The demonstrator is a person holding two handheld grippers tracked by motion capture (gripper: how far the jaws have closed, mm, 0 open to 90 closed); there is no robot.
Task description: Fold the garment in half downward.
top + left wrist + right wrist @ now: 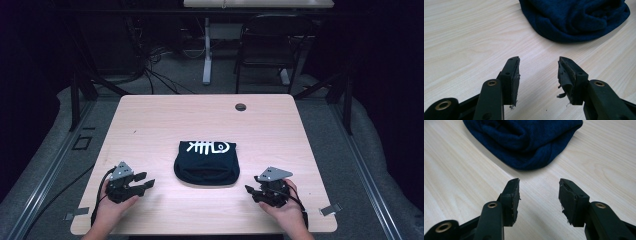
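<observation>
Navy knit cloth (207, 163), folded with its long axis across the frame and its white print toward the top, lies at the centre of the wooden table (150, 125), between the left gripper (145, 182) and right gripper (251, 189), both wide open and empty.

3 cameras, 1 shared garment

Your high view looks forward and down on the table (150, 125); both gripper views sit low, close, facing the folded navy garment (207, 163).

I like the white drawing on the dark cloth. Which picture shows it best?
The high view: the folded dark cloth lies whole there, white drawing facing up. Both gripper views show just its folded blue edge.
</observation>
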